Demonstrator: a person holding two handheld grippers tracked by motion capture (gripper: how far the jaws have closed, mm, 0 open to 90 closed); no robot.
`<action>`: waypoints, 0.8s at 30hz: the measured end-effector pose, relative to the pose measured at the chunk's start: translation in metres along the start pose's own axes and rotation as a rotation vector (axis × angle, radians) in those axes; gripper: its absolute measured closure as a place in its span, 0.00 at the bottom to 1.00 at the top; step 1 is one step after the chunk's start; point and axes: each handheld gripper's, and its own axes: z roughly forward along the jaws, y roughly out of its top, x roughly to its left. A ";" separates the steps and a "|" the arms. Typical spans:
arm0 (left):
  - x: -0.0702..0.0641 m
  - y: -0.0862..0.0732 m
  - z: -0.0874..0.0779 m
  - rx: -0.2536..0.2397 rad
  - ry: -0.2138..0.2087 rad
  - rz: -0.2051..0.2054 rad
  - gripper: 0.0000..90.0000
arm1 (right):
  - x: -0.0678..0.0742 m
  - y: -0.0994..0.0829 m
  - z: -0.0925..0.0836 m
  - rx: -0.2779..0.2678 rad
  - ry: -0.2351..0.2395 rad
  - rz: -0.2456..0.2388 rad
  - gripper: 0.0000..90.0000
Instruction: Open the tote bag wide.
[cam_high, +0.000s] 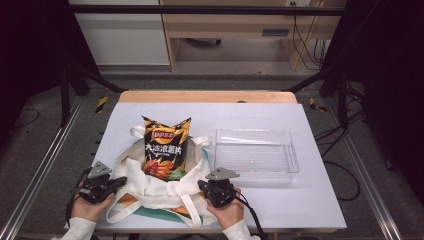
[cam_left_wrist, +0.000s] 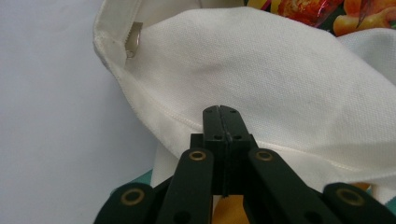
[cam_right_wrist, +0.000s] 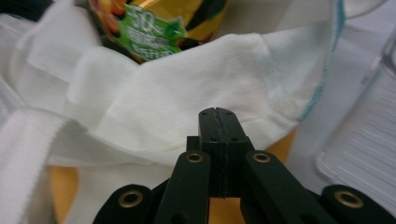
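Just ahead of both claws lies a white canvas tote bag (cam_high: 150, 185), slumped on the white table (cam_high: 310, 200), with a bag of potato chips (cam_high: 166, 147) standing up out of its mouth. The left gripper (cam_high: 117, 183) is closed with nothing between its jaws; in the left gripper view its tips (cam_left_wrist: 223, 114) sit at the bag's hemmed rim (cam_left_wrist: 154, 109), too close to tell whether they touch, and a metal snap (cam_left_wrist: 133, 43) shows further along that rim, up and to the left of the tips. The right gripper (cam_high: 202, 186) is likewise closed and empty; in the right gripper view its tips (cam_right_wrist: 218, 116) point at a folded edge of the cloth, with the chip packet's green corner (cam_right_wrist: 152, 30) beyond and above.

From either claw the chips lie forward and toward the middle, their long axis running away from the person, roughly in line with both grippers. Both hands look about equally near. A clear plastic tray (cam_high: 256, 150) lies beyond the right claw and off to its right, so that hand is the nearer one to it. The bag's rim lies between each claw and the packet, so the cloth probably has to be opened or held down first.
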 end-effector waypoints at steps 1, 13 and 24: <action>0.000 -0.001 0.000 -0.002 -0.002 0.002 1.00 | -0.002 -0.004 0.000 -0.004 -0.028 -0.001 1.00; -0.003 -0.007 0.002 0.001 0.009 0.026 1.00 | -0.016 -0.023 0.000 -0.014 -0.067 0.035 1.00; -0.002 -0.005 0.002 -0.028 0.000 0.019 0.94 | -0.018 -0.023 -0.002 -0.013 -0.084 0.040 1.00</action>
